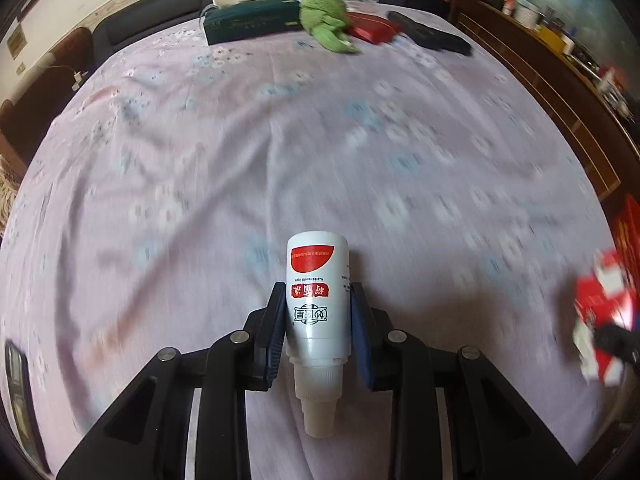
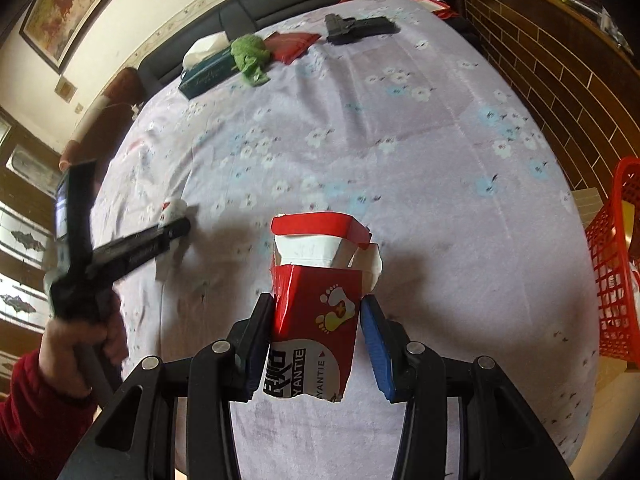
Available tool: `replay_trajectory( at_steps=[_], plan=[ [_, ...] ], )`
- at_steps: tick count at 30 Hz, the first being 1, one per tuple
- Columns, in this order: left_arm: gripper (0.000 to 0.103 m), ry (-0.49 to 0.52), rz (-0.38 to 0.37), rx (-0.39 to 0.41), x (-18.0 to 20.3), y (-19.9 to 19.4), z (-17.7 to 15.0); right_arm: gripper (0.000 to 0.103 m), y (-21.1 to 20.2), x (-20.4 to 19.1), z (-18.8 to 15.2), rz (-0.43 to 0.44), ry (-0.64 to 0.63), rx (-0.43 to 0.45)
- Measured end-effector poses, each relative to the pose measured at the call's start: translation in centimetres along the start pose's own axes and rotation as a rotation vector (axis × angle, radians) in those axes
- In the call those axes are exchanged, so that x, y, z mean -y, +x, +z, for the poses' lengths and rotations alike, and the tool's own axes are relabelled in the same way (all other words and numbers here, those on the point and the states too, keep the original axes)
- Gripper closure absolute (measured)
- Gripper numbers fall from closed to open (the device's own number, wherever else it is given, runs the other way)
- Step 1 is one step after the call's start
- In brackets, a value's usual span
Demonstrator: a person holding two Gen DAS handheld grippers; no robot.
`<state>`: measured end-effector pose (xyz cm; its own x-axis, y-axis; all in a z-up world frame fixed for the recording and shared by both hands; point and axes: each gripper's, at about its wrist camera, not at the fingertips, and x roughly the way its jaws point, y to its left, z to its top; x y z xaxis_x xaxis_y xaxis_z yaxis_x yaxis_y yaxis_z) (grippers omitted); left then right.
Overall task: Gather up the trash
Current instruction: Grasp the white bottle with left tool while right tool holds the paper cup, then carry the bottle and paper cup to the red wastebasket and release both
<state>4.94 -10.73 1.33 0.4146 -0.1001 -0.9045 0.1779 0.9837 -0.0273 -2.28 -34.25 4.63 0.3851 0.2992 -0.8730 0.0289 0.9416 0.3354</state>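
Left wrist view: the left gripper [image 1: 318, 300] has its jaws pinching a small white bottle [image 1: 317, 292] with a red label, cap toward the camera, above the flowered bedsheet [image 1: 280, 140]. The right gripper [image 2: 316, 312] has its jaws clamped on a torn red cardboard box [image 2: 316, 312], flap open, also above the bedsheet. A red basket [image 2: 616, 264] stands off the bedsheet's right edge. At the bedsheet's far end lie a green tissue box [image 1: 248, 20], a green cloth [image 1: 324, 16] and a red packet [image 1: 372, 26].
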Motion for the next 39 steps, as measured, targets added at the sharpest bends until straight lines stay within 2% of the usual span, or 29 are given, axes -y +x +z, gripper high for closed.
replay_trajectory(
  at_steps=[9,16,26,39],
  plan=[
    [0.074,0.066,-0.035,-0.01,3.1,-3.3,-6.7,0.056,0.8,-1.3,-2.9,-0.037,-0.068,-0.035],
    [0.074,0.091,-0.043,-0.013,4.9,-4.3,-8.9,0.056,0.7,-1.3,-4.6,-0.072,-0.111,-0.045],
    [0.074,0.105,-0.035,0.057,6.0,-6.8,-7.4,0.056,-0.6,0.0,-5.3,-0.126,-0.129,-0.025],
    [0.074,0.165,-0.027,0.134,8.8,-9.9,-5.7,0.056,-4.1,1.0,-4.9,-0.102,-0.114,0.054]
  ],
)
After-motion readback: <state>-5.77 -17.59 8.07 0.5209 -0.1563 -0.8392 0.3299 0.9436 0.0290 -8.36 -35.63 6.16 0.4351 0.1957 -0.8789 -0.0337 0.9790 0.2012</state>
